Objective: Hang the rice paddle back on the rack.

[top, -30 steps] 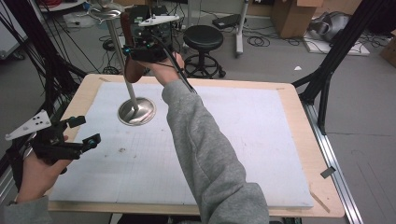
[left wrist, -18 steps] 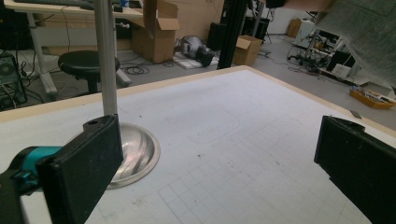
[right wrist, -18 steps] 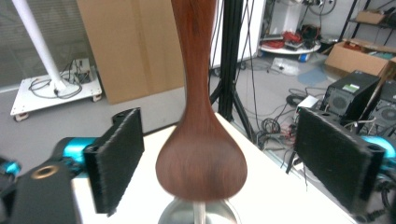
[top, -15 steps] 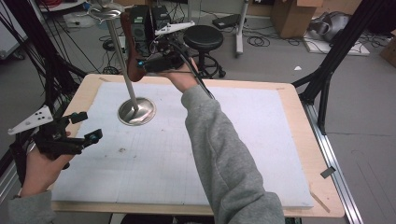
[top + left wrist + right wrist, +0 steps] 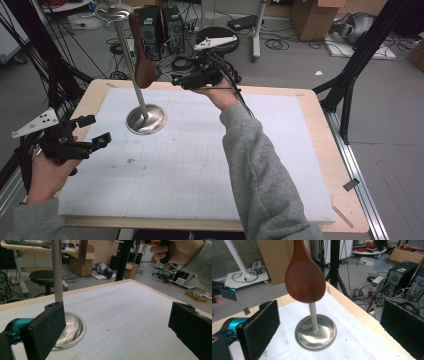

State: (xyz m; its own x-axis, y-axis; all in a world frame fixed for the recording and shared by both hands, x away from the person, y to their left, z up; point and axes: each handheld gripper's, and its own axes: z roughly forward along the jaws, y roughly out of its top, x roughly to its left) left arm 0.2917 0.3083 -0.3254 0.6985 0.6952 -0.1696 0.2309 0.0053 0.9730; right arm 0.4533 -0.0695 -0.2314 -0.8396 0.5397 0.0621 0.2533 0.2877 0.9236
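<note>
Left hand: the left tongs (image 5: 95, 131) are held low at the near left edge of the counter (image 5: 320, 125), gripped from below and levelled toward the stand; the 2 jaws are seen wide apart with nothing between them.
Left tongs, build: black padded jaw faces, a teal fitting at 1 jaw root, a grey 3-cornered plate on top.
Right arm: a grey sleeve (image 5: 255, 170) is stretched forward across the counter, the wrist raised well above the surface.
Right tongs: the right tongs (image 5: 175, 80) are held high, just beside the spoon and pointed at it; the jaws are spread, with the spoon bowl seen between them and touched by neither.
Spoon: the wooden spoon (image 5: 304, 277) is hung bowl down beside the pole, above the base; its top end is out of frame.
Spoon, look: dark reddish-brown wood, smooth, an oval bowl narrowing into a slim handle.
Stand: the metal stand (image 5: 146, 119) is made up of a round, shiny, domed base and a thin upright pole, set at the far left of the counter.
Counter: a pale gridded mat is laid on a light wooden board.
</note>
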